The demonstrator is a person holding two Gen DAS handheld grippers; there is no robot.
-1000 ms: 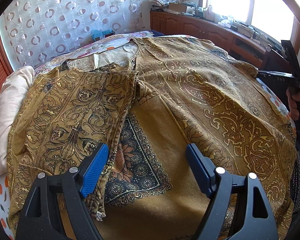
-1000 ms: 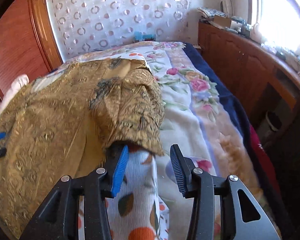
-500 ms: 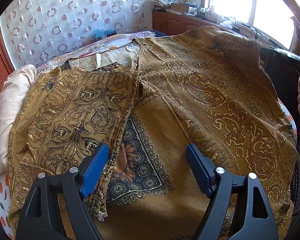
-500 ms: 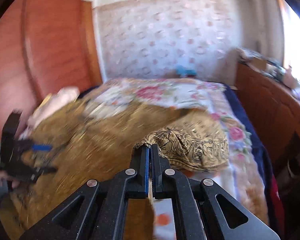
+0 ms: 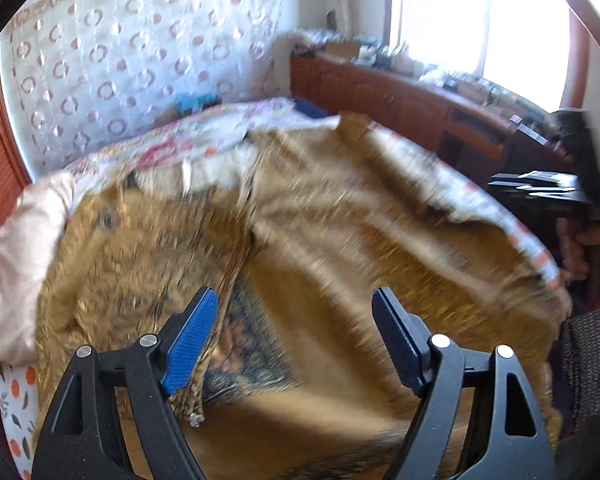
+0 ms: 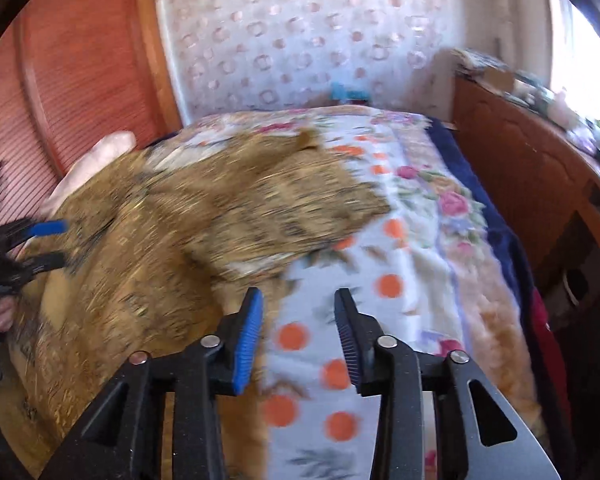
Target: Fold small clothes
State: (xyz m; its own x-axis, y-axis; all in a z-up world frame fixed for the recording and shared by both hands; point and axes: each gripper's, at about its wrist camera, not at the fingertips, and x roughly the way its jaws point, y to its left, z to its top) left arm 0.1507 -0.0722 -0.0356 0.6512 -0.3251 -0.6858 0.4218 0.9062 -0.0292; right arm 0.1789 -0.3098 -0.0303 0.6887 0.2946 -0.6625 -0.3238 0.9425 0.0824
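My right tongs (image 6: 298, 334) have just sprung apart again after clamping the gold sleeve half a second back; nothing sits between the blue pads (image 6: 249, 338) now, only the orange-dotted sheet (image 6: 374, 284) under them. That sleeve has dropped across the garment, so the one gold patterned tunic (image 6: 172, 240) now lies folded in on its right side, spread over the near half of the bed, its edge short of the bed's right edge. My left tongs (image 5: 296, 338) stand wide apart as before, holding nothing, poised above the tunic's dark floral panel (image 5: 246, 344), and they've lifted a little, everything smeared with motion.

The left view alone gives me the window (image 5: 480, 24), the pale pillow (image 5: 32, 248) at the bed's left edge and my right hand (image 5: 580, 252) gripping its tool. The right view alone gives the floral blanket (image 6: 452, 216) along the right edge and the red wooden headboard (image 6: 72, 80). Count: one tunic, one pillow, two tongs.
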